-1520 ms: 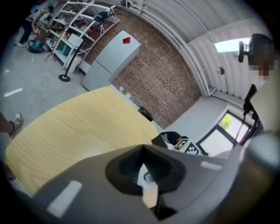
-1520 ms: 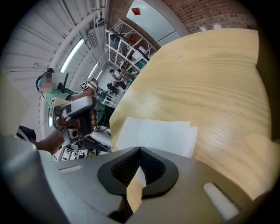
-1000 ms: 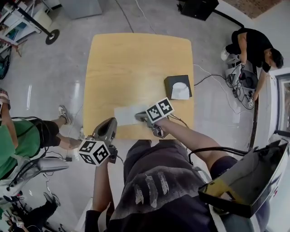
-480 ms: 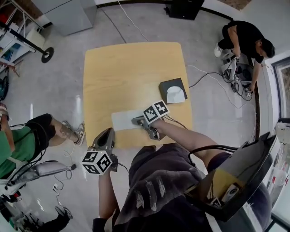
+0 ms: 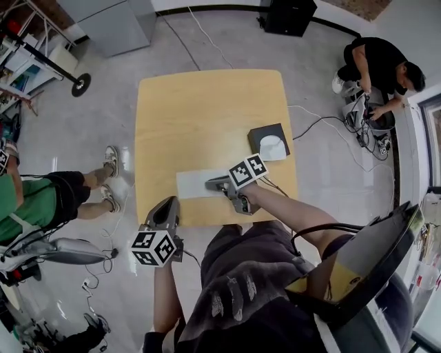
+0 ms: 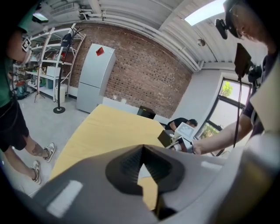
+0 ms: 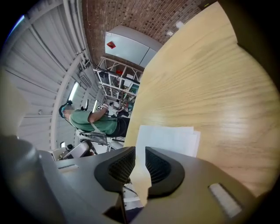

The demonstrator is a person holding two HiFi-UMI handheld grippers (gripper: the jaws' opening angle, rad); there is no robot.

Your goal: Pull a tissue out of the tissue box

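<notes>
A black tissue box [image 5: 267,140] with a white tissue sticking out of its top stands near the right edge of the yellow wooden table [image 5: 207,103]. One pulled-out tissue [image 5: 196,184] lies flat near the table's front edge. My right gripper [image 5: 209,185] hovers at that tissue's right end. Its jaws are opening, and the pads do not press on anything. In the right gripper view the flat tissue [image 7: 168,138] lies just beyond the right gripper [image 7: 135,154]. My left gripper [image 5: 167,202] is shut and empty at the table's front left edge. From the left gripper [image 6: 142,151] the tissue box [image 6: 165,138] shows far off.
A person in green [image 5: 27,207] stands left of the table. Another in black [image 5: 382,65] crouches at the far right among cables. A grey cabinet [image 5: 114,21] and a black box [image 5: 289,14] stand beyond the table. A white fridge [image 6: 94,78] stands by the brick wall.
The right gripper has risen slightly at the tissue's right end. The tissue stays flat on the table. The left gripper has kept its place.
</notes>
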